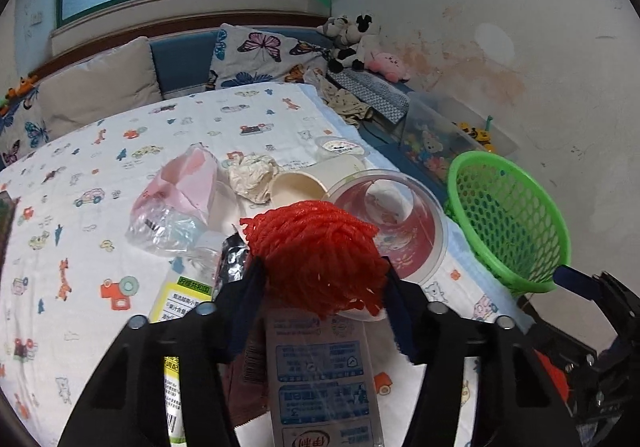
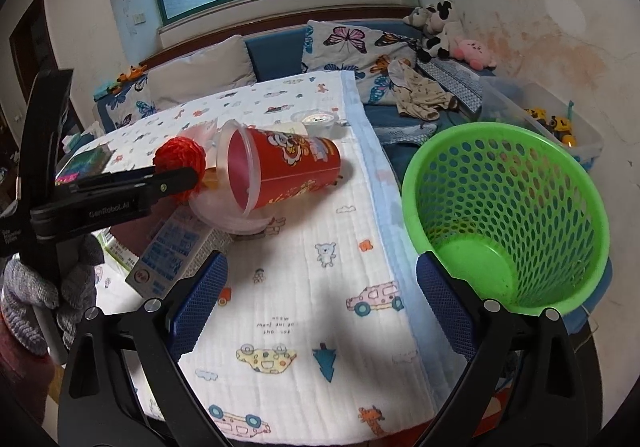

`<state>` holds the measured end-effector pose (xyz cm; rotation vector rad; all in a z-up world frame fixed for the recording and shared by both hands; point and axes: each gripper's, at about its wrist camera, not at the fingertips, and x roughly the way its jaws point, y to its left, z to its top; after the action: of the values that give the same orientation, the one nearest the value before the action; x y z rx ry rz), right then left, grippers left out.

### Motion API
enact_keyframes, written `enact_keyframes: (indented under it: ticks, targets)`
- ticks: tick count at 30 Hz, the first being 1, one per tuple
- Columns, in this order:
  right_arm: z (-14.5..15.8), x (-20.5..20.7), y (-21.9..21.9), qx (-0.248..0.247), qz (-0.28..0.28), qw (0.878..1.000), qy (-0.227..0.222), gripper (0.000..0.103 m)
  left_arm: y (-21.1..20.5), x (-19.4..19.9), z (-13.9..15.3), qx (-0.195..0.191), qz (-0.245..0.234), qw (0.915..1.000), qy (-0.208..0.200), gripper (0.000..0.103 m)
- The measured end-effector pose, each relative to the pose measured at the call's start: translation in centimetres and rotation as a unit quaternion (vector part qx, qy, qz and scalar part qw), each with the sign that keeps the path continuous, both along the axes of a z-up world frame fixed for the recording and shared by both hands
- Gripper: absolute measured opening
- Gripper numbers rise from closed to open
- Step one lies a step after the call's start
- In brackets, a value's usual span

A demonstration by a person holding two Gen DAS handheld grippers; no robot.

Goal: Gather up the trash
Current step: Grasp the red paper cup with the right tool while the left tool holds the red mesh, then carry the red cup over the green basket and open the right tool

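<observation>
On the left of the table (image 2: 304, 287), spread with a cartoon-print cloth, lies a heap of rubbish: a crumpled clear-and-pink plastic bag (image 1: 176, 203), a yellow-labelled packet (image 1: 182, 303), a ball of creased paper (image 1: 252, 175) and a flat milk carton (image 1: 320, 371). The left gripper (image 1: 320, 275) is down among it, its jaws either side of a red mesh net ball (image 1: 316, 247), the blue pads touching the bundle's flanks, so it looks pinched, though how firmly I cannot tell. Just beyond the ball a paper cup (image 1: 316, 179) and a red printed plastic cup (image 2: 280, 171) lie tipped on their sides, with a small sealed tub (image 1: 340, 147) behind them. Further right, the right gripper (image 2: 320, 307) hovers over bare cloth near the table edge, jaws spread wide and holding nothing. Past that edge stands the green mesh basket (image 2: 508, 215), tilted toward us and empty as far as I can see. I judge this to be the pick-up of the first item; next the net ball needs lifting clear of the cups, carrying rightward across the table and letting go over the basket's mouth.
</observation>
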<state>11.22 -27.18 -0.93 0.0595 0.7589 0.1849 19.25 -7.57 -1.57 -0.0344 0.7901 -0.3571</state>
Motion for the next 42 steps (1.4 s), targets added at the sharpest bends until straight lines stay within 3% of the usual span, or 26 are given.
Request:
enact_keyframes:
  ticks: [6, 13, 24, 30, 37, 42]
  targets:
    - [0.4, 0.7, 0.1, 0.005, 0.006, 1.000, -0.002, 0.092, 0.3, -0.5, 0.3, -0.011, 0.000, 0.9999, -0.010, 0.039]
    - [0.5, 2.2, 1.3, 0.007, 0.018, 1.000, 0.000, 0.085, 1.6, -1.4, 1.7, -0.024, 0.010, 0.9992, -0.031, 0.035]
    - [-0.9, 7.2, 6.6, -0.069, 0.017, 0.997, -0.008, 0.073, 4.5, -3.1, 2.7, -0.039, 0.020, 0.9980, -0.045, 0.033]
    - [-2.0, 9.8, 6.3, -0.081, -0.010, 0.997, 0.004, 0.053, 5.4, -3.7, 3.1, -0.045, 0.017, 0.9974, -0.055, 0.033]
    - [-1.7, 10.2, 3.8, -0.061, -0.022, 0.998, 0.013, 0.022, 6.0, -4.0, 3.9, -0.049, 0.019, 0.9964, -0.066, 0.033]
    - [-1.4, 9.5, 1.7, -0.043, -0.030, 0.999, 0.008, 0.010, 5.4, -4.4, 4.2, -0.049, 0.013, 0.9962, -0.071, 0.033]
